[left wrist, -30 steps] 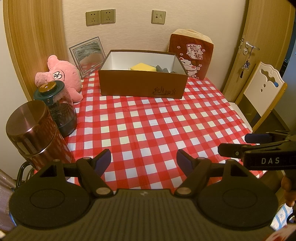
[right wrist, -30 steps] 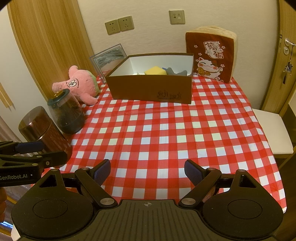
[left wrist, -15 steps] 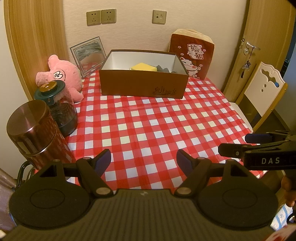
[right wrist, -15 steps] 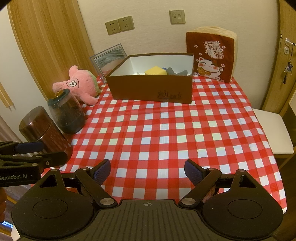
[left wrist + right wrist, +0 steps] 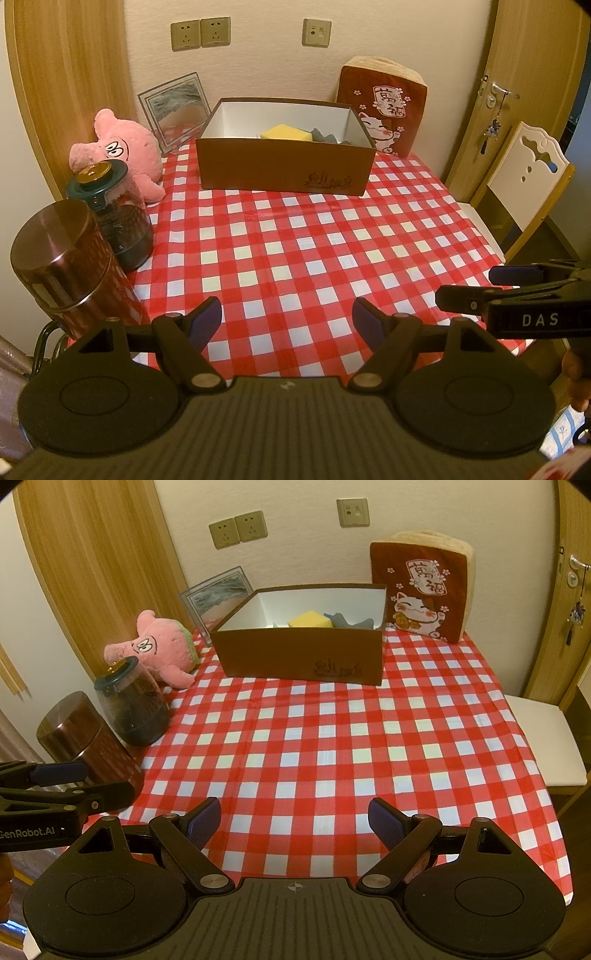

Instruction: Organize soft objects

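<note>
A brown cardboard box [image 5: 284, 171] [image 5: 303, 657] stands at the far side of the red checked table, with a yellow sponge [image 5: 285, 132] [image 5: 310, 620] and a grey soft thing [image 5: 325, 136] [image 5: 349, 622] inside. A pink plush toy [image 5: 127, 151] [image 5: 162, 651] lies at the far left. A red lucky-cat cushion [image 5: 388, 107] [image 5: 421, 590] leans on the wall behind the box. My left gripper [image 5: 286, 319] and right gripper [image 5: 293, 819] hover open and empty over the table's near edge, side by side.
Two jars stand along the left edge: a brown metal tin [image 5: 66, 266] [image 5: 88, 738] and a glass jar with a green lid [image 5: 114, 212] [image 5: 133, 705]. A framed picture [image 5: 173, 107] leans on the wall. A white chair [image 5: 524, 177] stands at the right, by a door.
</note>
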`<state>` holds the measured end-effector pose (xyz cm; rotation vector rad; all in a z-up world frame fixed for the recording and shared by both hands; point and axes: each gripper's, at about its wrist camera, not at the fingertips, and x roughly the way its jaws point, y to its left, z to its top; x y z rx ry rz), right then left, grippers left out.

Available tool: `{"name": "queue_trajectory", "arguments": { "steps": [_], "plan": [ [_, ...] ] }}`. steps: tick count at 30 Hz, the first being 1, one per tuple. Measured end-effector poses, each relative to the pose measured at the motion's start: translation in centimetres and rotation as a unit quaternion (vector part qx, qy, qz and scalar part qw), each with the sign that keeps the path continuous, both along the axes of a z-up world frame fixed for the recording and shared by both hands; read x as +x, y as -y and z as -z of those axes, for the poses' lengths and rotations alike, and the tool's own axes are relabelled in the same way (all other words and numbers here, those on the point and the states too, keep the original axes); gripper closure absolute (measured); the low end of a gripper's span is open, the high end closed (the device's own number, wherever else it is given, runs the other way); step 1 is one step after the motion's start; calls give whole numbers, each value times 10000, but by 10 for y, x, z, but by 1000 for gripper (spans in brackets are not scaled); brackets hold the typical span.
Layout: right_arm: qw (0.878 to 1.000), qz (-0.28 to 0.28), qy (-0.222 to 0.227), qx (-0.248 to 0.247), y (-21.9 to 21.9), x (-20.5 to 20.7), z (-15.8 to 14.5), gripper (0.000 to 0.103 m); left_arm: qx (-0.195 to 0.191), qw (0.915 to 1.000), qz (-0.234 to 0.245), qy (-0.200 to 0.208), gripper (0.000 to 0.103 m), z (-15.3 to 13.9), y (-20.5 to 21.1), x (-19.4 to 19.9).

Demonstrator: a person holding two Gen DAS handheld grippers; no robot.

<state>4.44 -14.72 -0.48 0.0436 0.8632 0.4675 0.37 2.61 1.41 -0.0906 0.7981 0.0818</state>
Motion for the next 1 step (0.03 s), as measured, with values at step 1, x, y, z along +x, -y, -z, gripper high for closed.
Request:
{"name": "queue_trajectory", "arguments": {
  "steps": [1],
  "plan": [
    [10000,-2,0,0,0,0,0,17,-1,10000,-3,-4,27,1,-1,0]
  ]
}}
